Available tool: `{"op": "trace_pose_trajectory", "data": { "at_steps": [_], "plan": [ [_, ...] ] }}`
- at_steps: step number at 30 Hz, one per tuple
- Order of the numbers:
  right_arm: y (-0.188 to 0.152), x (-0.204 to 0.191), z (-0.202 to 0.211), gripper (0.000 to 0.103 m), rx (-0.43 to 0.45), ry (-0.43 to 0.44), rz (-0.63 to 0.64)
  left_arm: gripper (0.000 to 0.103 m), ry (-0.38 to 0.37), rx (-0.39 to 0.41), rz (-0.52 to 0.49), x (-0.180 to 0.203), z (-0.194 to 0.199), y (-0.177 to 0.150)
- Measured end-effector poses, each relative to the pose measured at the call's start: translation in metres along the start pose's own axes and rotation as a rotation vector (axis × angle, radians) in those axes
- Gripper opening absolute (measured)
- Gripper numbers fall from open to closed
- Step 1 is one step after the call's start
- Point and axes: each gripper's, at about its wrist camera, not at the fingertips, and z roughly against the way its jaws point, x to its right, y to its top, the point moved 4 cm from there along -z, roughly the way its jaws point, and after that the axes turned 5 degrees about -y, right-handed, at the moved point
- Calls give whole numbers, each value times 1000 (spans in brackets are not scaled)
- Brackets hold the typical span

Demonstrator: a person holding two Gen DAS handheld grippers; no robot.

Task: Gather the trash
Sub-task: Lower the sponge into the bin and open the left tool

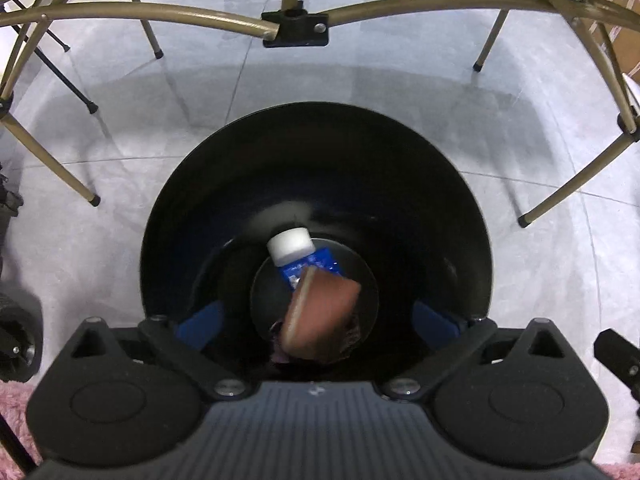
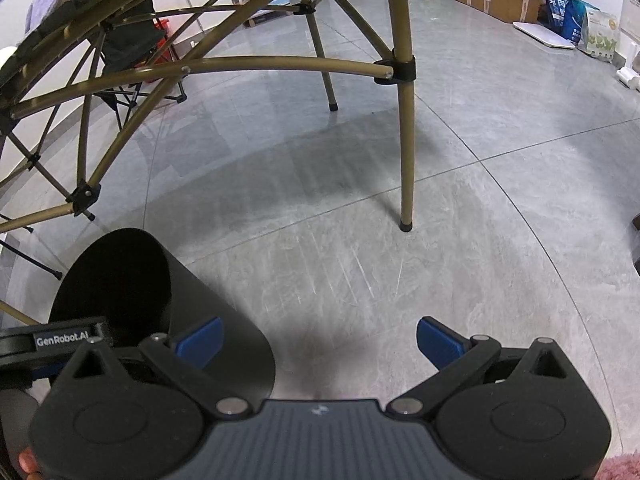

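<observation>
Left gripper (image 1: 318, 322): jaws wide apart over the bin, gripping nothing.
Bin (image 1: 460, 208): round, black, smooth, shiny inside; it stands on the grey tile floor (image 1: 540, 120).
Trash: a blurry brown block (image 1: 324, 312) is in the bin between the jaws, touching neither, over a white-capped bottle (image 1: 292, 250).
Right gripper (image 2: 320, 342): to the bin's right, jaws wide, empty, over bare floor.
Table legs (image 2: 406, 140): thin, tan metal, behind the bin.
</observation>
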Motion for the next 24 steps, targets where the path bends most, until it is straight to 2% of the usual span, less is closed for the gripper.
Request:
{"op": "trace_pose_trajectory", "data": {
  "at_steps": [17,24],
  "plan": [
    [0,-3,3,103,2,5,6,103,4,31,-24,-1,7,-2],
    [5,-9,12,103,35,13,18,103,24,166,-67,3,38,4]
  ]
}}
